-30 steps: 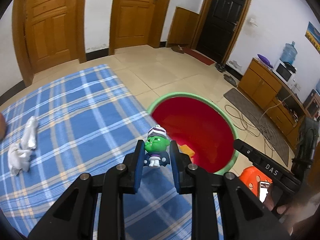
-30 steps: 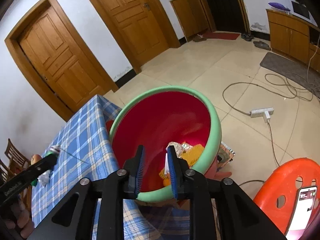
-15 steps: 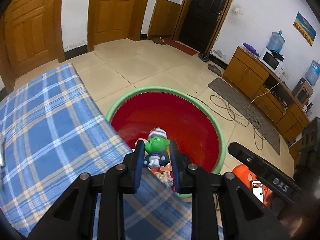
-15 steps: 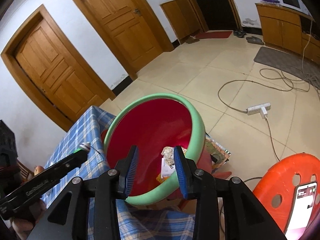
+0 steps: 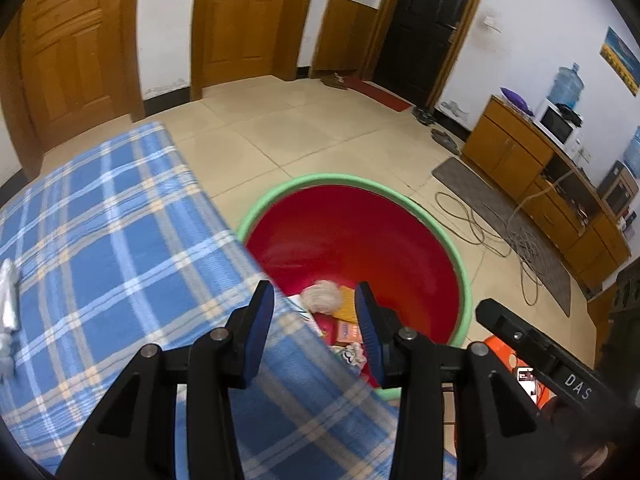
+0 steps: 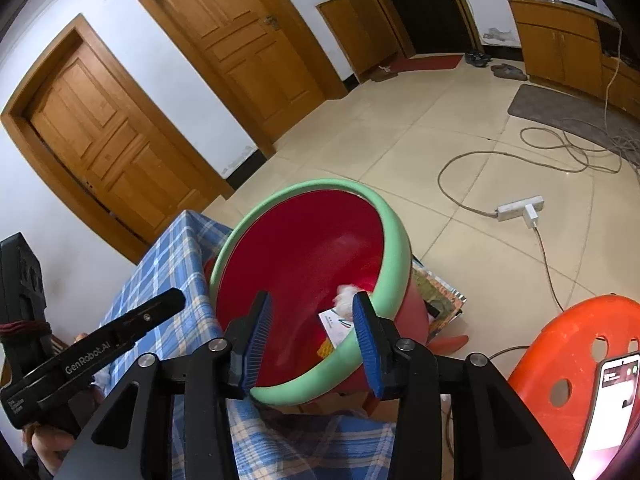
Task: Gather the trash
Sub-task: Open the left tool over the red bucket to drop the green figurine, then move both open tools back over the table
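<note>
Blue plaid surface (image 5: 112,248) fills left of the left-wrist frame, edge overlapping the red basin (image 5: 360,240) with green rim at centre. One basin; in it crumpled paper wad (image 5: 322,295), orange wrapper (image 5: 347,307), small packets, a white card (image 6: 336,322). White tissue (image 5: 8,300) at far left edge on the surface. Orange stool (image 6: 576,356) lower right, one phone (image 6: 612,392) on it. Left gripper (image 5: 316,328) jaws opening, nothing between; right gripper (image 6: 312,338) jaws opening, empty, over basin rim.
</note>
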Available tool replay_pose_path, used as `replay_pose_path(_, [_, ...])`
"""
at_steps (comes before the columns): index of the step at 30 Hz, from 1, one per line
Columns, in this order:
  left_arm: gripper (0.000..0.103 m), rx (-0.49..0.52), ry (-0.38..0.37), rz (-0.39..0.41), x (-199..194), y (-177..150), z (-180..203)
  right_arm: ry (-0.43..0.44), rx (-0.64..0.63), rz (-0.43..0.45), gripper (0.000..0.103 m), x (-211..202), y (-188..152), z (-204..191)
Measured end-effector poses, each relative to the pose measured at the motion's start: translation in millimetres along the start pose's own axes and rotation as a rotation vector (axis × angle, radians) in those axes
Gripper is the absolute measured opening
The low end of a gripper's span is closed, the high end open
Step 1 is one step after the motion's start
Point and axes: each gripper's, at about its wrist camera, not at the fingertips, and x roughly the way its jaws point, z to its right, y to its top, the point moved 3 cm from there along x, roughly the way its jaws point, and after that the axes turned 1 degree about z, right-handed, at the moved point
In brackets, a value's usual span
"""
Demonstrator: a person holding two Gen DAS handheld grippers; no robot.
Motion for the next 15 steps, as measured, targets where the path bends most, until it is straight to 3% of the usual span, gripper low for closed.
replay_pose_path(15, [0.043,-0.142,0.134,0.067,-57.0,-10.7,-85.4,0.054,-0.066,-0.022,0.048,-2.2,-10.7,-38.8])
